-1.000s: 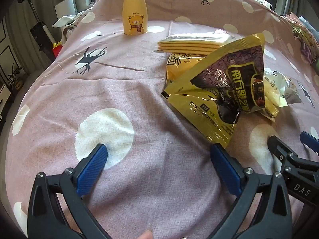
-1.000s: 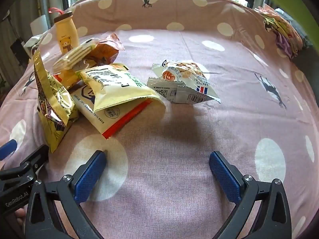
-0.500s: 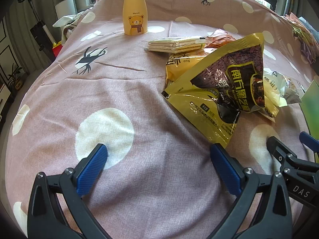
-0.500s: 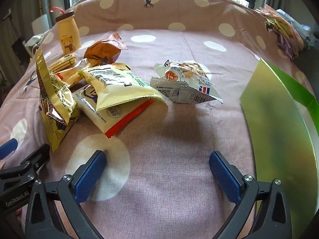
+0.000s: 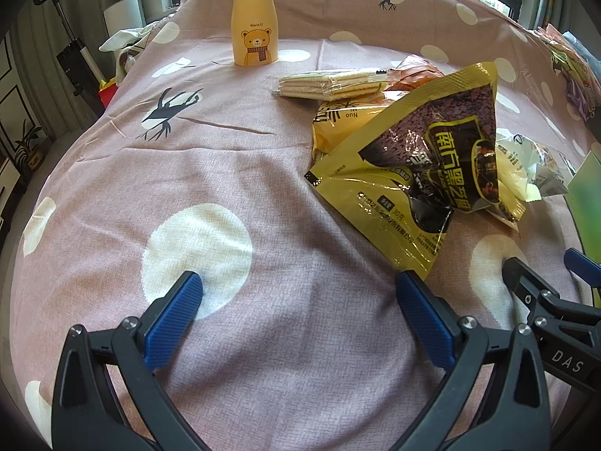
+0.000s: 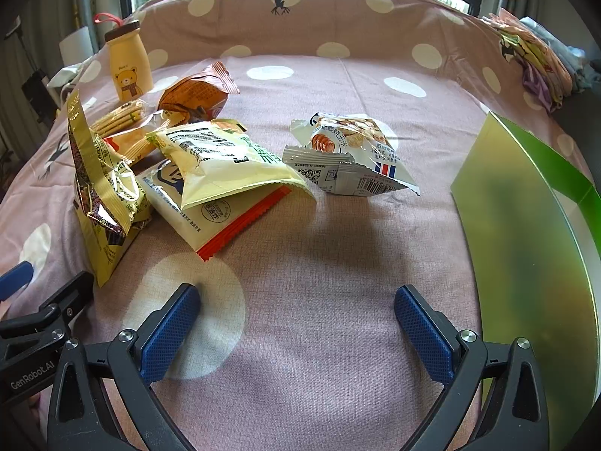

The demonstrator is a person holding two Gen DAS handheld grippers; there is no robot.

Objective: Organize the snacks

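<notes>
Presently: my left gripper (image 5: 298, 314) and right gripper (image 6: 296, 323), jaws spread, empty; snack pile (image 6: 210, 161) frame left; green box (image 6: 526, 233) right edge.

Bare pink bedsheet (image 6: 330, 270) is seen directly ahead of the right gripper (image 6: 296, 323), whose jaws are spread wide. At 3 o'clock the way is blocked by a green box (image 6: 526, 233). From 10 to 12 o'clock the snack pile (image 6: 210, 165) and a white packet (image 6: 353, 154) are met. The left gripper (image 5: 300, 315) is faced by open sheet toward 11 o'clock, with a gold bag (image 5: 413, 165) at 1 o'clock.
</notes>
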